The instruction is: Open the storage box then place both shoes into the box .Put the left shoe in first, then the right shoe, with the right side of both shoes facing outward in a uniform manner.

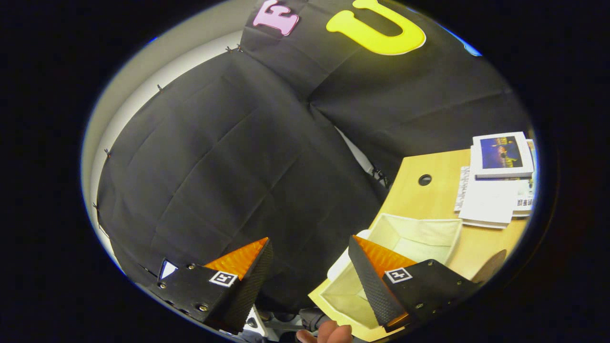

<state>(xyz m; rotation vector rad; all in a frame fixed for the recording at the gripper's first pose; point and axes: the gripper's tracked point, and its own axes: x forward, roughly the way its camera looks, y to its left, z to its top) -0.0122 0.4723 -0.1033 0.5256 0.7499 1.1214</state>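
Largest first: the booth wall (248,157), black cloth, matte, creased in long folds and clipped along a pale curved edge. We see it beyond and between both fingers.

Next, the surface (438,195): light wood, smooth, with a rounded corner and a dark round hole near its far edge. It lies to the right, tilted in our view.

On it, the storage box (419,233): cream fabric, soft-walled, rectangular, its mouth open and facing up. We see pale inner walls and nothing resting inside the part that shows. Its near portion is hidden behind the right finger, and a white rounded edge shows at its left side.

Beyond the box, a stack of books and papers (500,181): flat, white-edged, the top cover bearing a dark blue picture. It sits well apart from the fingers.

A brownish curved shape (491,264) shows just right of the box; we cannot tell what it is.

The gripper (310,257): the jaws stand wide apart, holding nothing. Each finger is wedge-shaped, with an orange ribbed face, a black dimpled pad and a black plate carrying a small square marker. The right finger overlaps the box in view; contact we cannot tell. The left finger hangs before the cloth.

Smallest: fingertips of a hand (329,333), just below the fingers.
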